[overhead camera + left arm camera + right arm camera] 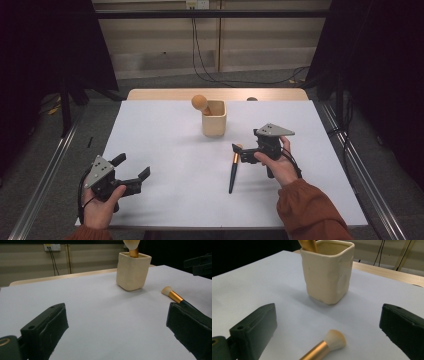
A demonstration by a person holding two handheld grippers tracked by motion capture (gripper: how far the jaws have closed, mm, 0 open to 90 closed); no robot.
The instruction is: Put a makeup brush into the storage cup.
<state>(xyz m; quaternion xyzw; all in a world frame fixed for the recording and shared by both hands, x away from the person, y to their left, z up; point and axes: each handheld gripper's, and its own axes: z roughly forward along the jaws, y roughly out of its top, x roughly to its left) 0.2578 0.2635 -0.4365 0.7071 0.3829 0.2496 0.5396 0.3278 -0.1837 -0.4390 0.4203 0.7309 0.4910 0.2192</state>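
Brush [233, 169] with a black handle, gold ferrule and pale bristles lies flat on the white table [170, 125], its bristle end just between the spread jaws of the right gripper [239, 153], untouched. Far left, the left gripper [134, 169] hovers with jaws spread wide, holding nothing. Toward the table's far edge, a cream square cup [214, 120] stands upright, holding another brush [200, 103] leaning left.

Both claws gape wide: the left claw [134, 169] low at near-left, the right claw [239, 153] mid-table.
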